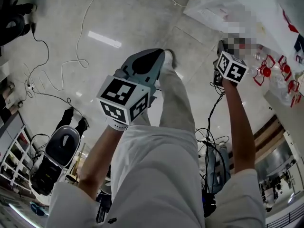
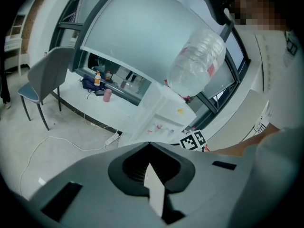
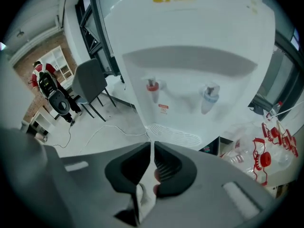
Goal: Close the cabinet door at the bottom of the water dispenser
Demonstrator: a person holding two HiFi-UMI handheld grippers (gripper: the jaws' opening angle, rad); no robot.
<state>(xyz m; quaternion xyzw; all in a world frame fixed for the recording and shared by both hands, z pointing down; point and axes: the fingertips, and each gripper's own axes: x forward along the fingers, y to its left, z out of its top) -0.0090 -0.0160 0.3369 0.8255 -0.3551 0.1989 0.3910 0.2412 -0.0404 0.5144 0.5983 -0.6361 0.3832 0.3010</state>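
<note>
L gripper: fingers closed, tips meet, nothing in them.
R gripper: fingers all but closed, hairline slit only, nothing gripped.
Head view: both held up above the floor, one either side of the person's leg.

Dispenser is dead ahead of R fingers, close, and fills that view. Red tap is just above the tips, blue tap up-right. Drip tray sits right past the tips. The door would be on the lower front, which is hidden behind R fingers. Can't tell if it's open or closed. Red-capped bottles lie right of R fingers.

From L fingers the dispenser is ahead, slightly right, well apart, w/ clear bottle on top. R marker cube shows just right of L tips. Chair far left, white cable on the floor left of tips.
</note>
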